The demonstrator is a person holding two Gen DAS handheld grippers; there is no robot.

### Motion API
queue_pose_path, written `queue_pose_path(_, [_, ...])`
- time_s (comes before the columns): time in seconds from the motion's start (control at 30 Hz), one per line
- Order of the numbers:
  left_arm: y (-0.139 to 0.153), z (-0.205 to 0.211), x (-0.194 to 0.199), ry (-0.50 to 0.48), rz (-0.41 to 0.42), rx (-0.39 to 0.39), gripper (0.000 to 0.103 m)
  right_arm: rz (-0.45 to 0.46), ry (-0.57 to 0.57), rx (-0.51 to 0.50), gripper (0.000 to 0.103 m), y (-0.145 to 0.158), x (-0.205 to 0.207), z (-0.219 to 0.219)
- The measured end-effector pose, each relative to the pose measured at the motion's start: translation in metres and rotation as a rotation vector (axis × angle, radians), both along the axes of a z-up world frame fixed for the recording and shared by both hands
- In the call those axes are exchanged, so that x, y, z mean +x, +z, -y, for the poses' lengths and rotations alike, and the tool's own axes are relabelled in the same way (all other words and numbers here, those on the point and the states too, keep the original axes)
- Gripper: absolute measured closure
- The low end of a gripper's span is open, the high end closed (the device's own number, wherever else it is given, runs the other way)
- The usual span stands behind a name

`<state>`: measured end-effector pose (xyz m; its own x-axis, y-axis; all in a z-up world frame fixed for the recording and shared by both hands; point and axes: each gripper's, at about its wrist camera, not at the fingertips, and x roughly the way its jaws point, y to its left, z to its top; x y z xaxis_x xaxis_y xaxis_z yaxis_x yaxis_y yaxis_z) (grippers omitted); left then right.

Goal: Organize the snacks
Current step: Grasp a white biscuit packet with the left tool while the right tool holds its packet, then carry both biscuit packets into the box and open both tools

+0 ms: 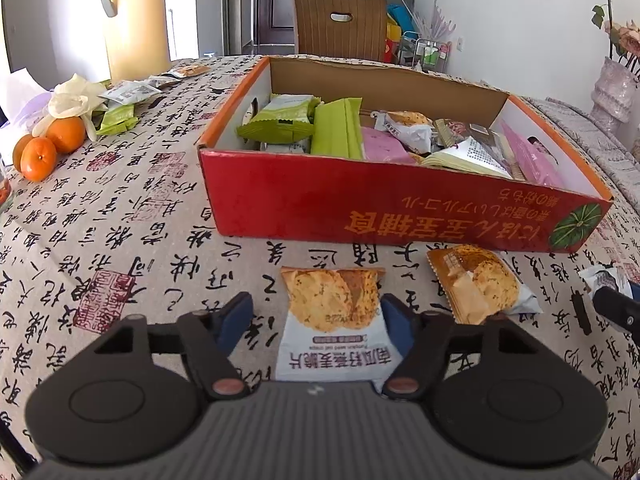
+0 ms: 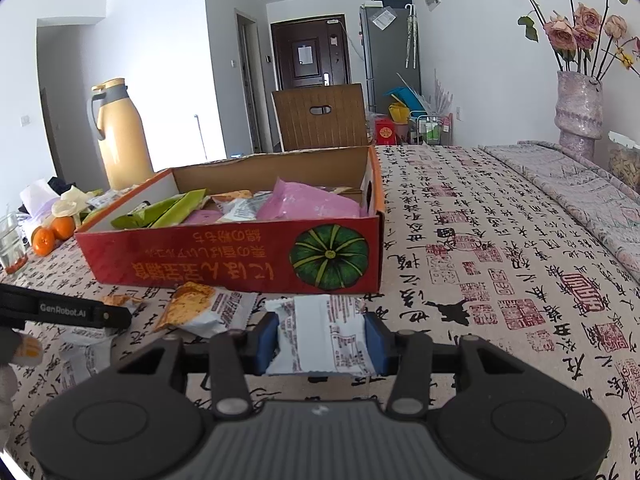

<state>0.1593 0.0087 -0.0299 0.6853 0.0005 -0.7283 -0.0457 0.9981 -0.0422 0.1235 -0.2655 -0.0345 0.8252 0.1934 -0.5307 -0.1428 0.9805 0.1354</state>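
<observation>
A red cardboard box [image 1: 360,200] holding several snack packets stands on the patterned tablecloth. In front of it lies an orange-and-white cracker packet [image 1: 332,304] between the fingers of my left gripper [image 1: 315,304]. The right pad touches the packet's edge, the left pad stands clear of it, so the gripper is open. A second cracker packet [image 1: 480,284] lies to the right, close to the box wall. My right gripper [image 2: 321,324] is shut on a white snack packet [image 2: 324,332], with both blue pads pressing its sides, just before the box [image 2: 224,256].
Oranges [image 1: 44,148], loose snack packets [image 1: 120,114] and a yellow thermos jug [image 1: 134,20] sit at the far left. A glass [image 2: 12,244] stands at the left edge. A vase of flowers [image 2: 580,112] is at the far right, and a brown chair [image 2: 320,116] stands behind the table.
</observation>
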Motion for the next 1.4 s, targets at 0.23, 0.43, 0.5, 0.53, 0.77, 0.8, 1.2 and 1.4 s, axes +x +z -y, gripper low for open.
queue_pose_path(0.23, [0.002, -0.004, -0.006, 0.0, 0.025, -0.012, 0.059, 0.0, 0.006, 0.0, 0.058, -0.001, -0.001, -0.002])
queue_pose_path(0.43, [0.004, -0.005, -0.013, 0.006, 0.047, -0.01, 0.061, 0.001, 0.007, -0.001, 0.058, -0.001, -0.003, -0.003])
queue_pose_path(0.5, [0.006, -0.007, -0.015, 0.007, 0.058, -0.011, 0.061, 0.005, 0.007, -0.002, 0.058, 0.0, -0.004, -0.004])
queue_pose_path(0.53, [0.007, -0.008, -0.017, 0.008, 0.065, -0.011, 0.061, 0.007, 0.007, -0.002, 0.058, 0.001, -0.004, -0.004])
queue_pose_path(0.77, [0.03, -0.012, -0.029, 0.013, 0.158, -0.008, 0.061, 0.034, 0.009, -0.004, 0.058, 0.008, -0.008, -0.004])
queue_pose_path(0.8, [0.035, -0.012, -0.03, 0.013, 0.172, -0.008, 0.061, 0.041, 0.01, -0.005, 0.058, 0.01, -0.008, -0.004])
queue_pose_path(1.2, [0.083, -0.01, -0.027, -0.005, 0.308, -0.009, 0.061, 0.157, 0.027, -0.006, 0.058, 0.046, 0.004, -0.011])
queue_pose_path(1.4, [0.099, 0.0, -0.009, -0.02, 0.343, 0.006, 0.061, 0.206, 0.032, -0.003, 0.058, 0.063, 0.023, -0.015])
